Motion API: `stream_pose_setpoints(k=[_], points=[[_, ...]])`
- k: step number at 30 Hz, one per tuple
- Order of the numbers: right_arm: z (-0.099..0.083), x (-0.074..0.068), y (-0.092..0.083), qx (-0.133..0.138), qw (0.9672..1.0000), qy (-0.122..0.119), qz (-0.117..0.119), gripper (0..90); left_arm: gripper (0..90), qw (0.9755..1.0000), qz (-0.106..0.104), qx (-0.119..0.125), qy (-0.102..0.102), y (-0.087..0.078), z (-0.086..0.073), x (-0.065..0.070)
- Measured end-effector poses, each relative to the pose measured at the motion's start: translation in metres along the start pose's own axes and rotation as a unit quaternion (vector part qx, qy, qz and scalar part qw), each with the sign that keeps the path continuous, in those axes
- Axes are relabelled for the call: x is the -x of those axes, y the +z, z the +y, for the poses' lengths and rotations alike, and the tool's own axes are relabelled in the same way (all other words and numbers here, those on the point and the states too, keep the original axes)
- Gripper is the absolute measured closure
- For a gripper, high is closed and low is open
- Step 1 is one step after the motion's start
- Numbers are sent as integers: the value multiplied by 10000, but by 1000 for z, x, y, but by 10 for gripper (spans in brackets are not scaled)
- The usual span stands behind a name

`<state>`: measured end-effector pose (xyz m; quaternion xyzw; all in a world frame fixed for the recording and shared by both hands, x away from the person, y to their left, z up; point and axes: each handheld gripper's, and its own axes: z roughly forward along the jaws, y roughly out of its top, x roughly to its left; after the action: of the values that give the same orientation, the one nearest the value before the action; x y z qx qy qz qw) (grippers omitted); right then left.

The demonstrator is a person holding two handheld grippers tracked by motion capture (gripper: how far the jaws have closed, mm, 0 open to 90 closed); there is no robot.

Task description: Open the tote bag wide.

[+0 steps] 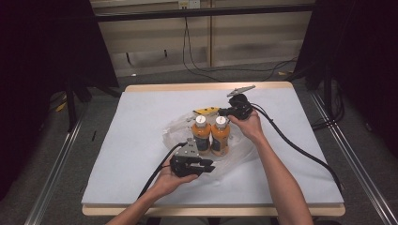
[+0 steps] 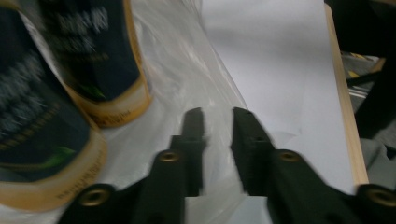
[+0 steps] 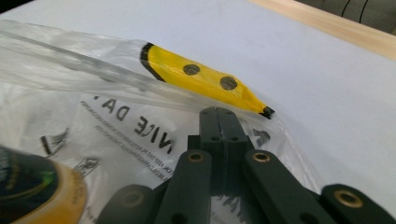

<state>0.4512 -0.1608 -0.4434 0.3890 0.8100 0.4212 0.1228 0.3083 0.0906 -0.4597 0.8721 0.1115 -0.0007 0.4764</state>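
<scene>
Two bottles [image 1: 211, 133], one plastic bag [image 1: 174, 129]

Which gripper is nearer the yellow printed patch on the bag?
Right. The right gripper is against the yellow patch; the left gripper sits on the near side of the bottles.

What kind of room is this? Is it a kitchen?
Probably not a kitchen: more likely a lab or recording studio. The table is covered in plain white sheeting, dark curtains hang at both sides, and loose cables run across the bare floor behind.
</scene>
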Motion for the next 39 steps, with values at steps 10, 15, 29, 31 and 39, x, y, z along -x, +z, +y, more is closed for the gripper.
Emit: stream_pose_setpoints(k=[10,15,29,31,39], points=[[-5,-19,-36,473,9986,-252,36,814,545,9997,92,229,-91,-14,7,-3],[-17,-24,-56,596,9979,-252,-98,680,445,9995,194,225,-114,-17,9,-3],[-50,-37,-111,884,9955,-43,-335,240,184,9968,674,357,-232,-33,13,-2],[-55,-41,-121,998,9944,-23,-350,196,164,9966,716,328,-231,-37,12,-3],[-79,-50,-149,1025,9943,71,-297,161,162,9948,945,341,-157,-59,10,5]])
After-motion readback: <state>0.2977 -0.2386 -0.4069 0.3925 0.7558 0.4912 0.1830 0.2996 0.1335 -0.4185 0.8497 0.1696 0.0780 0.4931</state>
